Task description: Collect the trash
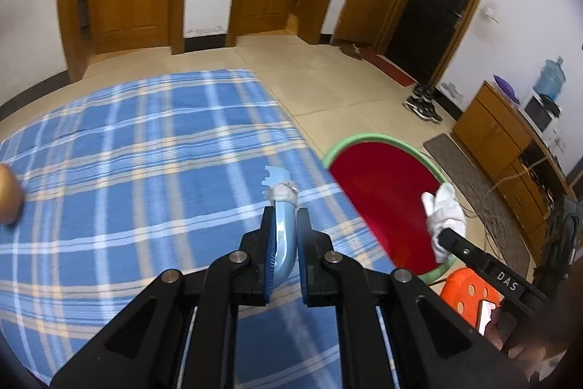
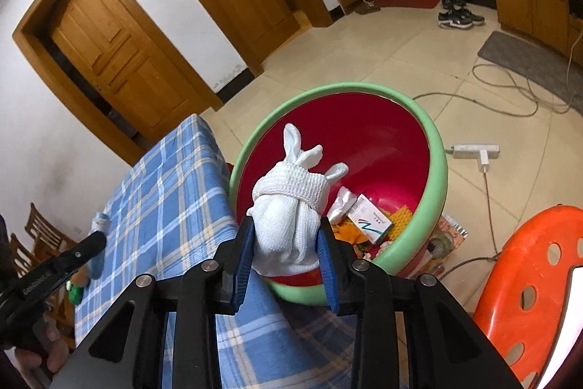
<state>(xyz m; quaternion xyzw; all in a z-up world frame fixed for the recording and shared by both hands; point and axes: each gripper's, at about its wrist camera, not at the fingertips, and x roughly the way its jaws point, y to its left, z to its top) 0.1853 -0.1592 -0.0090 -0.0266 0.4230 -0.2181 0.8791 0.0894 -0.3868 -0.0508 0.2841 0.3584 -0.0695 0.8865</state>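
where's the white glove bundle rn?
The white glove bundle sits between the right gripper pads, above the near rim of the red basin, beside the blue plaid table; the left wrist view shows it too.

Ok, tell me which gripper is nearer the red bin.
Right. The right gripper holds the white glove bundle at the red bin's near rim. The left gripper is over the blue checked tablecloth, beside the bin, gripping a blue plastic piece.
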